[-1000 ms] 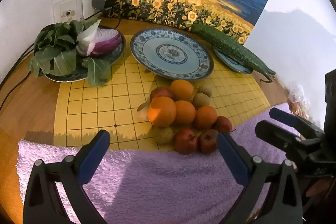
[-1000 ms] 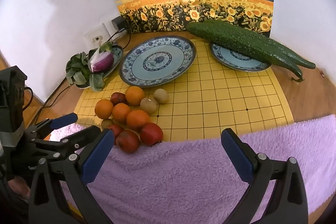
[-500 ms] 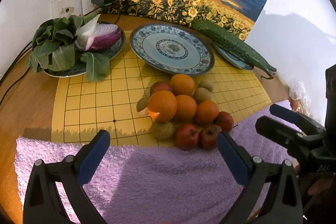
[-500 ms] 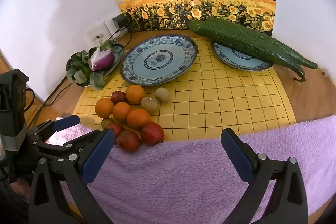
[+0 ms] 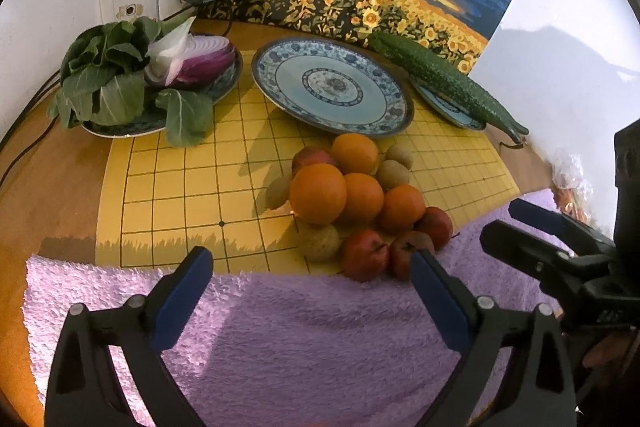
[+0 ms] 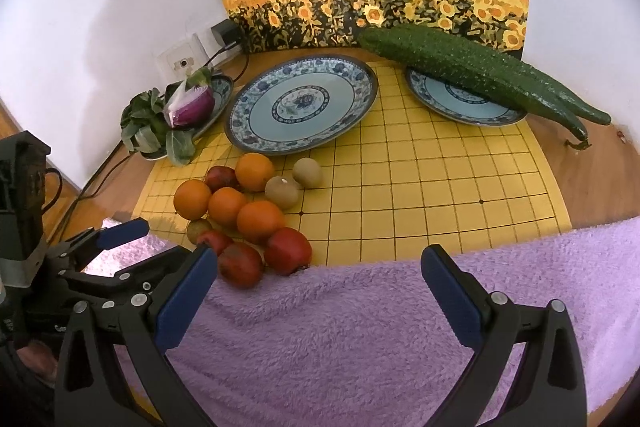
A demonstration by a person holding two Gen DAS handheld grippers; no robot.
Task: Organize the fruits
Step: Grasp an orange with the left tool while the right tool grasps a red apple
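The fruits (image 6: pixel 244 215) lay heaped in one cluster on the yellow grid mat (image 6: pixel 420 187), just in front of the big blue-patterned plate (image 6: pixel 300 107), which serves here as the landmark. Counted from the right wrist view: four oranges (image 6: pixel 256 221), four dark red fruits (image 6: pixel 287 250) (three at the near edge of the heap, one at its plate side), and three small brownish round fruits (image 6: pixel 282 191), two toward the plate and one tucked at the left under the oranges. The left wrist view showed a further brownish one at the heap's left side, half hidden. The heap stretched roughly from the plate's front rim toward the purple towel (image 6: pixel 360 327), its long axis running from near the plate down to the towel's edge; each fruit was round, so none pointed any clear way.

Three plates stood in a row: the big plate bare, a plate (image 6: pixel 460 103) to its right carrying two cucumbers (image 6: pixel 460 67), and one to its left holding leafy greens (image 6: pixel 148 123) and a cut red onion (image 6: pixel 192 105).

The left gripper (image 5: pixel 306 287) hovered over the towel with jaws spread wide, holding nothing, the heap just beyond its fingertips and nearer its right finger. The right gripper (image 6: pixel 320 283) was likewise wide apart and empty above the towel, the heap ahead by its left finger.
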